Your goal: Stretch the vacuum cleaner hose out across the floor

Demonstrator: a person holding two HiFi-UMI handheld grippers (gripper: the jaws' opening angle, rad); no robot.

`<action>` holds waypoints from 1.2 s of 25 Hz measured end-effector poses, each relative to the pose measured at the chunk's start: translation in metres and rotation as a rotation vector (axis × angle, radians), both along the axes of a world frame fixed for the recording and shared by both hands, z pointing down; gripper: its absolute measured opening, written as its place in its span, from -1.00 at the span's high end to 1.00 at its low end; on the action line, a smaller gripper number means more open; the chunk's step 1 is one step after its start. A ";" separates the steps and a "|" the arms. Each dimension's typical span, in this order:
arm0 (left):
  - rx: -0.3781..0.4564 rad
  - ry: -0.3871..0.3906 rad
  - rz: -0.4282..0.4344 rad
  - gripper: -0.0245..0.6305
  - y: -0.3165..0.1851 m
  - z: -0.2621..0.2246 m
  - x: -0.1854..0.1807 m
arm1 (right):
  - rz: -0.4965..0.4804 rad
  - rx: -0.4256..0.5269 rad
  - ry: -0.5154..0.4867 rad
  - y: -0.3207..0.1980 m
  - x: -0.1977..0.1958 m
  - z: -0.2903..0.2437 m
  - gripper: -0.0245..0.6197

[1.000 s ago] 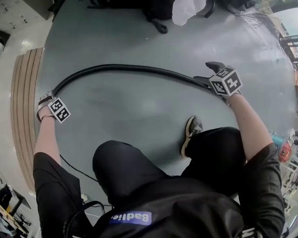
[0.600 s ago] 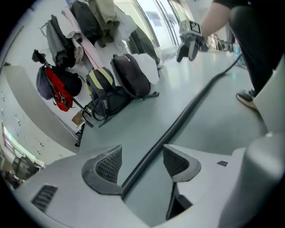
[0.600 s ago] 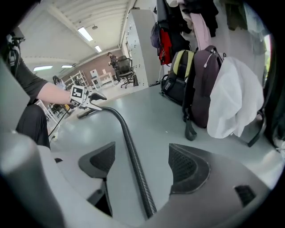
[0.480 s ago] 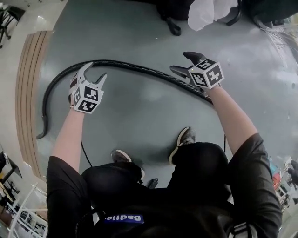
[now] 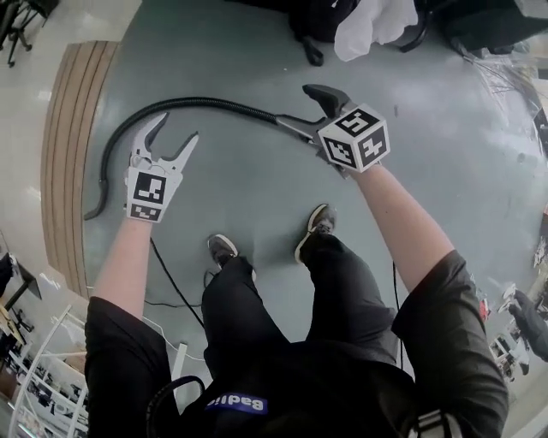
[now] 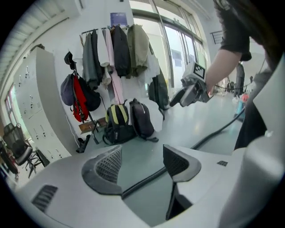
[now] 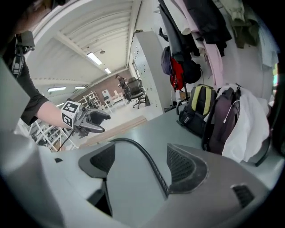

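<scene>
The black ribbed vacuum hose [image 5: 171, 103] lies on the grey floor in an arc, and its left end [image 5: 92, 208] hooks down beside the wooden strip. My left gripper [image 5: 177, 128] hangs open above the floor inside the arc, holding nothing. In the left gripper view [image 6: 142, 162] the hose [image 6: 142, 180] shows on the floor through the gap. My right gripper [image 5: 294, 104] is at the hose's right part with its jaws wide apart. In the right gripper view [image 7: 141, 164] the hose [image 7: 147, 158] runs between the jaws, close to the right finger [image 7: 185, 169] and not pinched.
A wooden strip [image 5: 68, 145] edges the floor on the left. Backpacks [image 6: 127, 122] and a rack of coats [image 6: 111, 49] stand ahead, with a white bag [image 5: 368, 26] beside them. A thin black cable [image 5: 171, 282] trails near the person's shoes [image 5: 312, 231].
My left gripper has come up and to the right, away from the hose's left end, which now lies curled on the floor. The person has risen from a crouch. The right gripper shifted left.
</scene>
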State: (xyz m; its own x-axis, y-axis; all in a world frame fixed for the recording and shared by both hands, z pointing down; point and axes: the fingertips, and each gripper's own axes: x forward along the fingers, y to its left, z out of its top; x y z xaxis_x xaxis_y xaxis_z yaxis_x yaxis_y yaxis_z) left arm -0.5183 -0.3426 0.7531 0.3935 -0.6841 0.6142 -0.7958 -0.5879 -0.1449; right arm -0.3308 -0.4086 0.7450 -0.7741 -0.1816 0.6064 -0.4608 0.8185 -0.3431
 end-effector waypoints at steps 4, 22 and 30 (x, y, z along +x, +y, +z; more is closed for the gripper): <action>0.030 0.106 0.024 0.04 0.022 -0.121 0.066 | 0.019 -0.051 -0.047 0.036 0.015 -0.094 -0.20; 0.065 0.511 0.167 0.04 0.196 -0.512 0.222 | 0.242 -0.110 -0.283 0.281 0.101 -0.466 -0.19; -0.060 0.702 0.442 0.10 0.318 -0.558 0.241 | 0.487 -0.033 -0.314 0.403 0.111 -0.531 -0.19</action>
